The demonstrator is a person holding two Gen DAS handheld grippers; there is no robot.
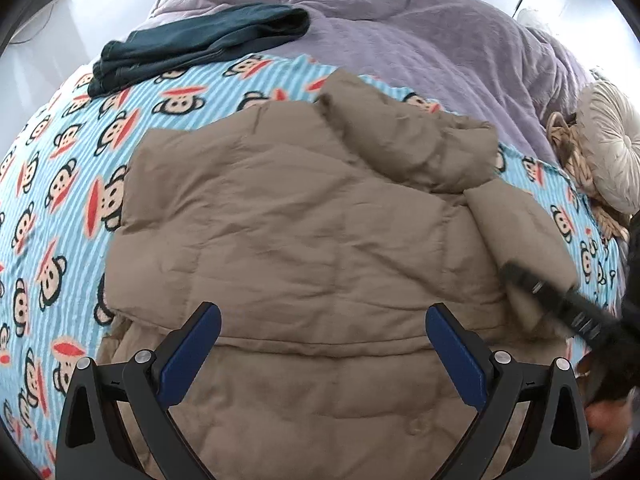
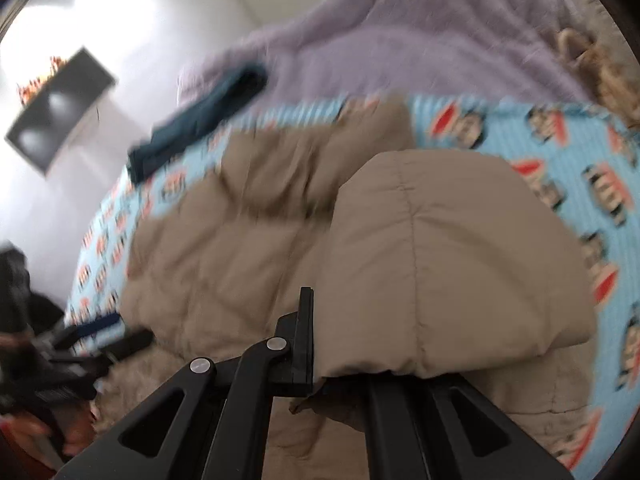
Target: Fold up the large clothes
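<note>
Blue-and-white striped bedding (image 1: 60,200) printed with red-mouthed monkey faces covered the bed, with a plush lilac blanket (image 1: 400,36) bunched across its far side. A dark teal folded garment (image 1: 200,40) lay at the seam between them, and a round pleated cream cushion (image 1: 608,148) sat at the right edge. White walls stood beyond. Spread over the striped bedding lay the tan quilted puffer jacket (image 1: 304,240), its padding stitched in soft panels. The left gripper (image 1: 323,344) hovered above the jacket's hem, blue-padded jaws spread wide and empty. The right gripper (image 2: 316,344) was clamped on the jacket's sleeve (image 2: 460,264), which draped over its fingers.
</note>
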